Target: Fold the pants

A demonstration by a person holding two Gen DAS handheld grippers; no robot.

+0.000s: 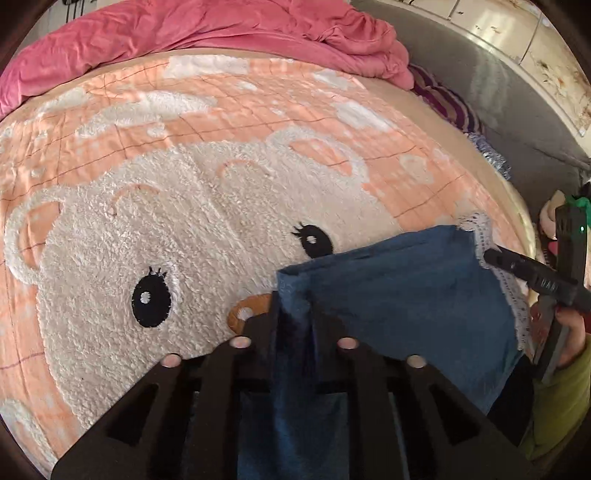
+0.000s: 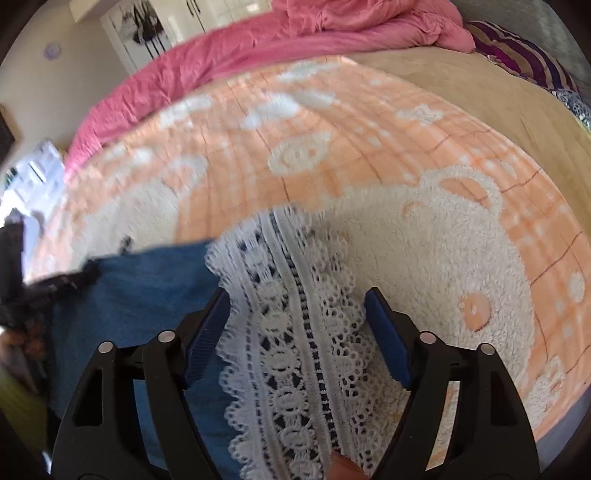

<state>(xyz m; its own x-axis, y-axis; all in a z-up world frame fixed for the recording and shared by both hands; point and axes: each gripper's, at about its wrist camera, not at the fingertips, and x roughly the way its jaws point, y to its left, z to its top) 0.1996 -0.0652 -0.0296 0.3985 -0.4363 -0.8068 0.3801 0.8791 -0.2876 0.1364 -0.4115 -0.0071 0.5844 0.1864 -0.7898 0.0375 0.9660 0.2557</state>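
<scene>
The pants [image 1: 406,295] are blue denim with a white lace trim [image 2: 295,332] along one edge. My left gripper [image 1: 293,314] is shut on a bunched corner of the denim and holds it above the bed. The cloth hangs between the two grippers. My right gripper [image 2: 297,295] is open, its blue pads [image 2: 384,332] standing on either side of the lace trim without pinching it. The right gripper also shows in the left wrist view [image 1: 495,256], at the lace edge. The denim also shows in the right wrist view [image 2: 129,295].
The bed carries an orange and white fleece blanket with a bear face [image 1: 166,221]. A pink duvet [image 1: 221,26] is piled at the far end. A striped purple cushion [image 1: 443,99] lies at the far right by a grey headboard [image 1: 517,92].
</scene>
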